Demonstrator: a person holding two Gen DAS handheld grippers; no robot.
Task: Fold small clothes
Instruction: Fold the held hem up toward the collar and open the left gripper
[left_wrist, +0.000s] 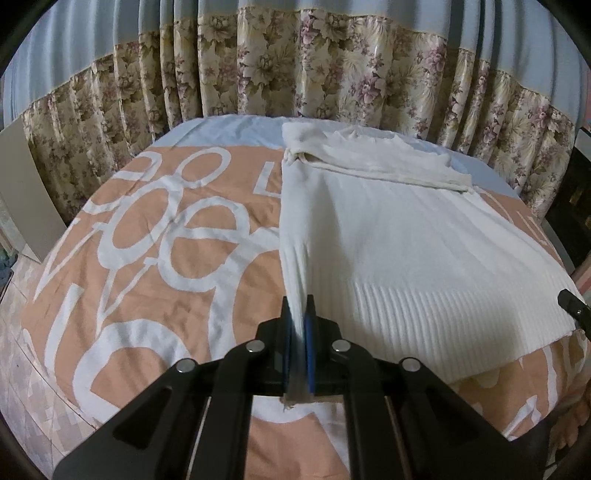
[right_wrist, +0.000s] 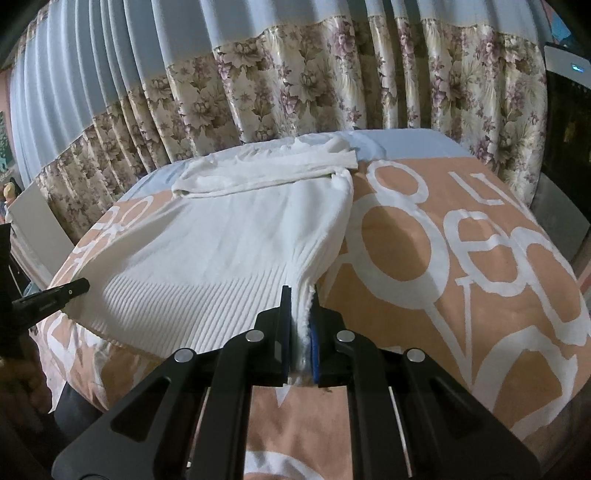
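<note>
A white ribbed knit sweater (left_wrist: 399, 236) lies on the bed, its sleeves folded across the far end. My left gripper (left_wrist: 298, 306) is shut on the sweater's near left hem corner and holds it lifted. My right gripper (right_wrist: 301, 295) is shut on the near right hem corner of the same sweater (right_wrist: 229, 243). The right gripper's tip shows at the right edge of the left wrist view (left_wrist: 570, 301). The left gripper's tip shows at the left edge of the right wrist view (right_wrist: 70, 288).
The bed has an orange cover with large white letters (left_wrist: 155, 236), also in the right wrist view (right_wrist: 461, 236). A floral curtain (left_wrist: 295, 62) hangs behind the bed. A white panel (left_wrist: 22, 192) stands at the left. Dark furniture (right_wrist: 565, 122) stands at the right.
</note>
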